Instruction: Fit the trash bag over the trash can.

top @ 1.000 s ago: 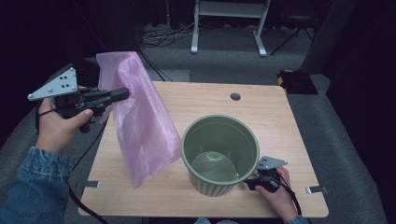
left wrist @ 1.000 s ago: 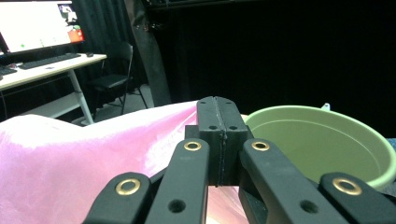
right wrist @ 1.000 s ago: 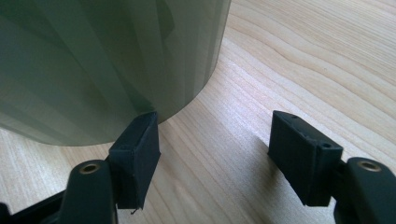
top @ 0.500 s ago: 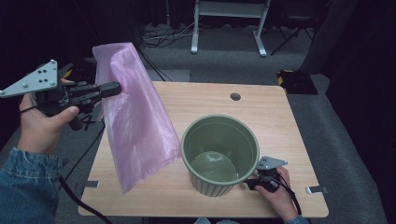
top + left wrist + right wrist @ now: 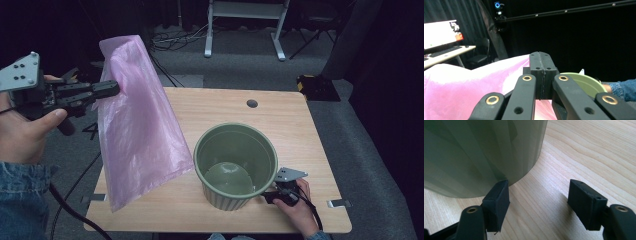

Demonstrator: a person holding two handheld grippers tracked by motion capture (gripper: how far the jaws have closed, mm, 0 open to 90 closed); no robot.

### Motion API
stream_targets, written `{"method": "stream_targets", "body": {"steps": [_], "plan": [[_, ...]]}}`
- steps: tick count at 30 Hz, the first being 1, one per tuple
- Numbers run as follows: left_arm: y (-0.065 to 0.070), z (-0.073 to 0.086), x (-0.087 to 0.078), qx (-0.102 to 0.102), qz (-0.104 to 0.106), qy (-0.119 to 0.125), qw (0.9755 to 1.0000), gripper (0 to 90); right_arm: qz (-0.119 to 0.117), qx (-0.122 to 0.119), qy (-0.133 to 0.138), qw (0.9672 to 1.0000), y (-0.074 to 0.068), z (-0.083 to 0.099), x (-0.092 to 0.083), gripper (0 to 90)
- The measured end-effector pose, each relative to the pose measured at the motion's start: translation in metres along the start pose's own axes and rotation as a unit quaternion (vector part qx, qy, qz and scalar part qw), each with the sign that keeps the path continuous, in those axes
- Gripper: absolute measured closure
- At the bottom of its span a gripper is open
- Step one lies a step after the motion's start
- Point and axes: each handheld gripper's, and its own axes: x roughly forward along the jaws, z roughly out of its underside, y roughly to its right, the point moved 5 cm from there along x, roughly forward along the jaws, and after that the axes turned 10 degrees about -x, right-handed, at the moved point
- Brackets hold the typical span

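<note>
Pink bag (image 5: 137, 130) (no readable print) in left gripper (image 5: 112, 89), beside green pot (image 5: 235, 167)

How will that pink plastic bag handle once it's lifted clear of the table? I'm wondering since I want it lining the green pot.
Probably floppy: the pink plastic bag hangs in soft folds from the left gripper, shut on its upper edge. Likely very light, since a pinch carries it. Its creased, translucent film may cling or billow rather than drop neatly into the green pot.

Pretty dim room, black curtains (image 5: 579, 45) all around, grey carpet floor (image 5: 240, 55) with cables (image 5: 175, 37) and a white metal stand (image 5: 245, 20) behind the light wood counter (image 5: 280, 125), plus a lit monitor (image 5: 441, 33) on a side desk (image 5: 446, 55).
</note>
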Motion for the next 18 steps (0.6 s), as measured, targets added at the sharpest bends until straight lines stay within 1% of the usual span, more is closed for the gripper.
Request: {"method": "stream_targets", "body": {"steps": [4,6,8,9,15,18], "plan": [[0.001,-0.004,0.005,-0.002,0.008,0.005,1.0000,90.0,-0.001,0.000,0.000,1.0000,0.000,0.000,0.000,33.9],[0.001,-0.006,0.011,0.000,0.012,0.005,0.9999,90.0,-0.002,0.000,0.000,1.0000,0.000,0.000,0.000,33.9],[0.003,-0.009,0.021,0.003,0.018,0.000,0.9998,90.0,-0.002,-0.001,0.001,1.0000,0.000,0.000,0.000,33.9],[0.003,-0.009,0.021,0.003,0.018,0.000,0.9998,90.0,-0.002,-0.001,0.001,1.0000,0.000,0.000,0.000,33.9],[0.004,-0.013,0.045,0.005,0.038,-0.004,0.9993,90.0,-0.002,0.000,0.001,1.0000,0.000,0.000,0.000,33.9],[0.004,-0.012,0.062,0.006,0.048,-0.010,0.9988,90.0,-0.002,-0.001,0.001,1.0000,0.000,0.000,0.000,33.9]]}}
